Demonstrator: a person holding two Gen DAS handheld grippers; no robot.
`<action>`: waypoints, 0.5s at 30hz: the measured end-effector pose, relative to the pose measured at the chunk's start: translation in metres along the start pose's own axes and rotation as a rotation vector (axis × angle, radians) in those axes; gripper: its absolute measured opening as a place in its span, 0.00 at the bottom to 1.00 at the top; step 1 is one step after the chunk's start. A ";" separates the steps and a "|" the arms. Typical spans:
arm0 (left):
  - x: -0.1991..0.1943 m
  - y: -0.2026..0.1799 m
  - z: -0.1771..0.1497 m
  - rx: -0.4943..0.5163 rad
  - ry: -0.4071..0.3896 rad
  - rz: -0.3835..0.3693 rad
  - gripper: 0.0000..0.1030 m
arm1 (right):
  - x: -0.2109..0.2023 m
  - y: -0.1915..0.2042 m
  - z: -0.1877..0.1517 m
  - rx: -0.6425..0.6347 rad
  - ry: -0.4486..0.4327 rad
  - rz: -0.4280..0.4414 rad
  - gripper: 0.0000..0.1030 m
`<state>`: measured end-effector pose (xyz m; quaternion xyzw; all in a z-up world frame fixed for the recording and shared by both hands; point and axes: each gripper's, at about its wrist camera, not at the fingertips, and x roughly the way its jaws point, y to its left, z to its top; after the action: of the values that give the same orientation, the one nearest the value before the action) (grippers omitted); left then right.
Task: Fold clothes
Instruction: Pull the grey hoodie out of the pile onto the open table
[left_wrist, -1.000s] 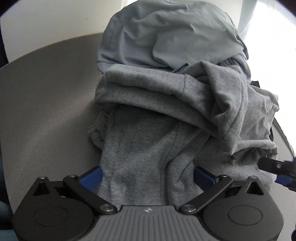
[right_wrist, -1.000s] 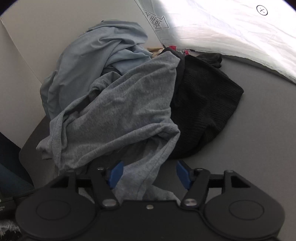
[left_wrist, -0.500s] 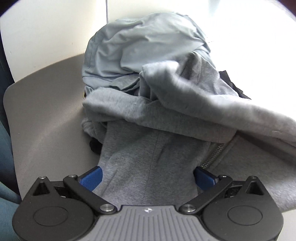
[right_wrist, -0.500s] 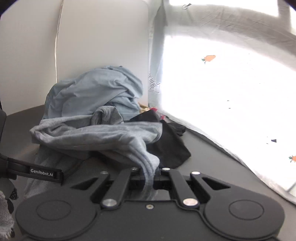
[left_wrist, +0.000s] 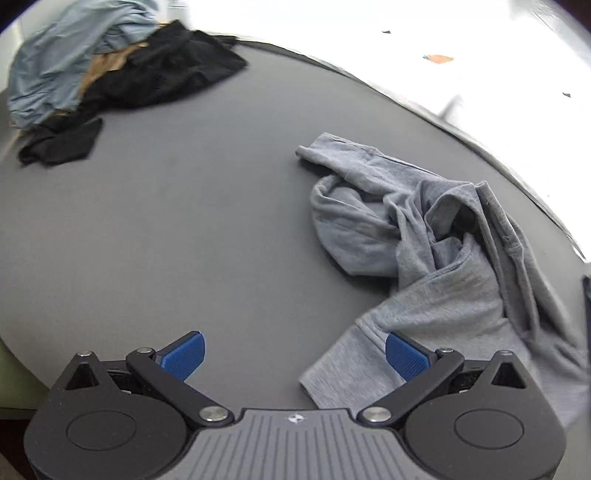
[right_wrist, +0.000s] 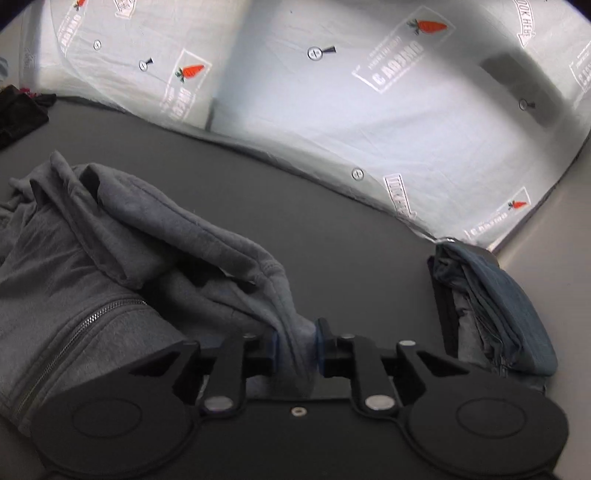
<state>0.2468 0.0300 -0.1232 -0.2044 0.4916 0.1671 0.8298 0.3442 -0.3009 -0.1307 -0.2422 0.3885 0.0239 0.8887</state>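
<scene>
A grey zip-up sweatshirt (left_wrist: 443, 258) lies crumpled on the dark grey table (left_wrist: 184, 221), to the right in the left wrist view. My left gripper (left_wrist: 293, 354) is open and empty; its right blue pad (left_wrist: 404, 356) sits just over the sweatshirt's near hem. My right gripper (right_wrist: 295, 349) is shut on a bunched part of the sweatshirt (right_wrist: 110, 258), whose zipper (right_wrist: 74, 336) shows at the left.
A pile of unfolded clothes, light blue (left_wrist: 55, 62) and black (left_wrist: 155, 70), lies at the table's far left. A stack of folded dark blue clothes (right_wrist: 491, 314) sits at the right. A white printed sheet (right_wrist: 332, 92) hangs behind the table.
The grey sweatshirt has been pulled off the pile and laid on the open table. My left gripper has let go of it; my right gripper shut on it and still holds it.
</scene>
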 end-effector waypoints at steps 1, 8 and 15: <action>0.000 -0.016 -0.004 0.046 0.005 -0.023 1.00 | -0.002 -0.012 -0.015 -0.007 0.003 -0.022 0.33; 0.002 -0.074 0.013 0.131 -0.031 -0.043 1.00 | -0.020 -0.054 -0.022 0.272 -0.074 0.085 0.52; 0.029 -0.067 0.072 0.109 -0.097 0.021 0.94 | 0.010 -0.015 0.068 0.180 -0.196 0.233 0.52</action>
<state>0.3460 0.0105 -0.1059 -0.1454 0.4612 0.1586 0.8608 0.4012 -0.2847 -0.0920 -0.1116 0.3262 0.1153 0.9316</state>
